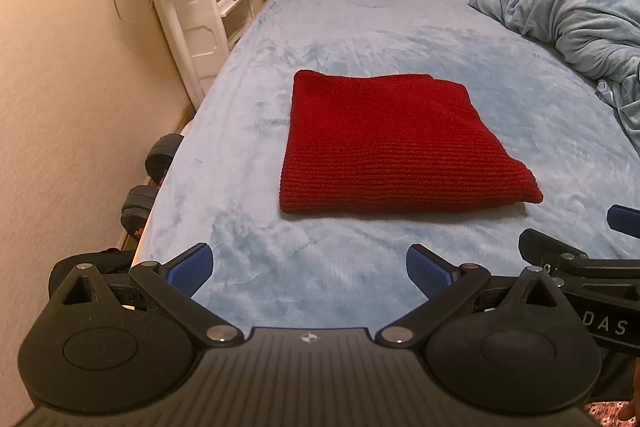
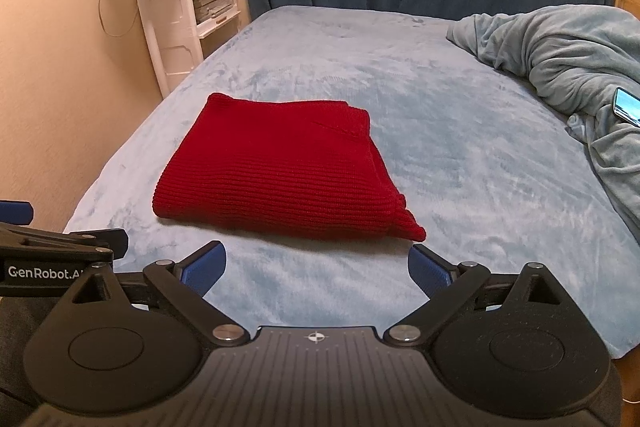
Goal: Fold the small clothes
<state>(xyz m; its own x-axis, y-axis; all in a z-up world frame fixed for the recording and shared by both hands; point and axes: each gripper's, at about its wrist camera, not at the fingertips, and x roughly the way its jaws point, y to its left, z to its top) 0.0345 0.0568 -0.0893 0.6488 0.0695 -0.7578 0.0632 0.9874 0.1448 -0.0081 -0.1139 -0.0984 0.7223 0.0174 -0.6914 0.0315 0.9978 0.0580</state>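
Sweater (image 1: 396, 147), red knit, lies folded into a rectangle mid-bed (image 1: 360, 27). Left gripper (image 1: 310, 267) spread wide, empty, short of its near edge. Right gripper (image 2: 318, 267) likewise wide, empty, near the sweater's right corner. Blanket (image 2: 560, 51) bunched far right.

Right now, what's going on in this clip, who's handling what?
A person holds a gripper in each hand over a bed covered in a light blue blanket. A red knit garment lies folded into a neat rectangle on it, and nothing is touching it. The left gripper and right gripper are both open and empty, held just short of the garment's near edge. A rumpled grey-blue blanket is bunched at the right side of the bed.
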